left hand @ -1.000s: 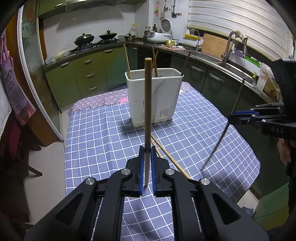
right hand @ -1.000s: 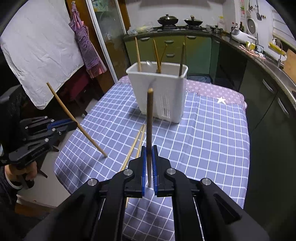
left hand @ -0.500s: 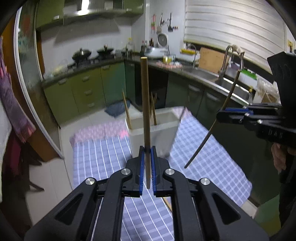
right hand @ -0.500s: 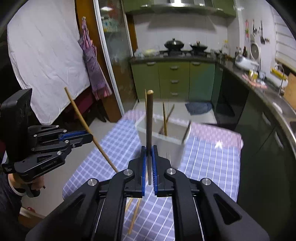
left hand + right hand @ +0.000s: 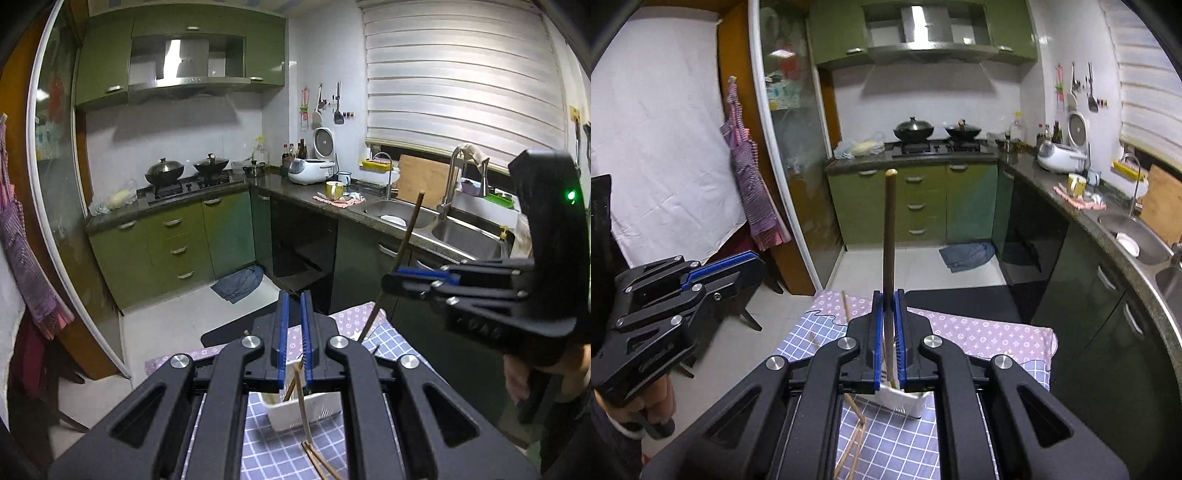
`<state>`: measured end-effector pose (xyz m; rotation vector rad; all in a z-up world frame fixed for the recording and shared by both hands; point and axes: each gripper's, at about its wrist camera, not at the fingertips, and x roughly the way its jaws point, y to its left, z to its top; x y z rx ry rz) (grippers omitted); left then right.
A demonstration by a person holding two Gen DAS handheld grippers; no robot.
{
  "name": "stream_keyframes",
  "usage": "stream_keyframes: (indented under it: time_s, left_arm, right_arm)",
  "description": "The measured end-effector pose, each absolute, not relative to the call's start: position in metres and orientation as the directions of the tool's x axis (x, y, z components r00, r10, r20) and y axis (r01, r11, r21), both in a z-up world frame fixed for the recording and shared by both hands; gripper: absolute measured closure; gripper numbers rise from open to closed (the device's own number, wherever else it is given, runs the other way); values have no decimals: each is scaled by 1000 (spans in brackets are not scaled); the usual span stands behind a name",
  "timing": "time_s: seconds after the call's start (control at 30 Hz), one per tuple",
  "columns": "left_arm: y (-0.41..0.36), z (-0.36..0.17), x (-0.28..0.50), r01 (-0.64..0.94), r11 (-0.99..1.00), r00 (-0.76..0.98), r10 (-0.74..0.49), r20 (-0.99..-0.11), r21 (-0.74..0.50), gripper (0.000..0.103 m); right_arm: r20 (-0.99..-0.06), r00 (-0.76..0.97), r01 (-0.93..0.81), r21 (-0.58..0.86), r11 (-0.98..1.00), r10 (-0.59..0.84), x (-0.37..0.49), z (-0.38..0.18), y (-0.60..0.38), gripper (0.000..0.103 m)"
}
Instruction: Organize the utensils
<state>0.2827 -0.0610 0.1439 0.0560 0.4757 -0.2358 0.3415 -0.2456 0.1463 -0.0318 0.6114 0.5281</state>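
My left gripper [image 5: 294, 295] is open a little and empty, above the white utensil holder [image 5: 306, 410], where a light chopstick [image 5: 306, 402] stands. My right gripper [image 5: 888, 295] is shut on a dark chopstick [image 5: 889, 236] that points upward; it also shows in the left wrist view [image 5: 406, 236], held by the right gripper [image 5: 391, 282]. The holder [image 5: 901, 400] sits just below the right gripper's fingers. The left gripper [image 5: 753, 260] shows at the left of the right wrist view, with nothing in it. Loose chopsticks [image 5: 855, 443] lie on the checked tablecloth [image 5: 979, 332].
Green kitchen cabinets [image 5: 173, 243] and a stove with two woks [image 5: 184, 173] stand behind the table. A counter with a sink [image 5: 436, 225] runs along the right. A cloth [image 5: 967, 254] lies on the floor. Loose chopsticks [image 5: 321, 461] lie in front of the holder.
Both grippers rose and moved over the holder. The left gripper let go of its light chopstick, which now stands in the holder. The right gripper still holds the dark chopstick.
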Motion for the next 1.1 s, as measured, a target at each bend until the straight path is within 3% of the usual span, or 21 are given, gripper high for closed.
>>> stream_keyframes:
  time_s: [0.53, 0.67, 0.83, 0.97, 1.1]
  left_arm:
    - [-29, 96, 296, 221, 972, 786, -226, -576, -80, 96]
    - [-20, 86, 284, 208, 974, 774, -217, -595, -84, 96]
    - [-18, 77, 267, 194, 977, 753, -207, -624, -90, 96]
    - [-13, 60, 255, 158, 979, 718, -202, -667, -127, 96]
    - [-11, 33, 251, 139, 978, 640, -208, -740, -155, 96]
  right_arm:
    - [-675, 635, -477, 42, 878, 377, 381, 75, -211, 96]
    - [-677, 636, -482, 27, 876, 371, 374, 71, -206, 81]
    - [-645, 655, -491, 34, 871, 395, 350, 85, -216, 81]
    - [-606, 668, -511, 48, 858, 432, 319, 99, -233, 71]
    - [-604, 651, -558, 31, 829, 460, 283, 99, -241, 71]
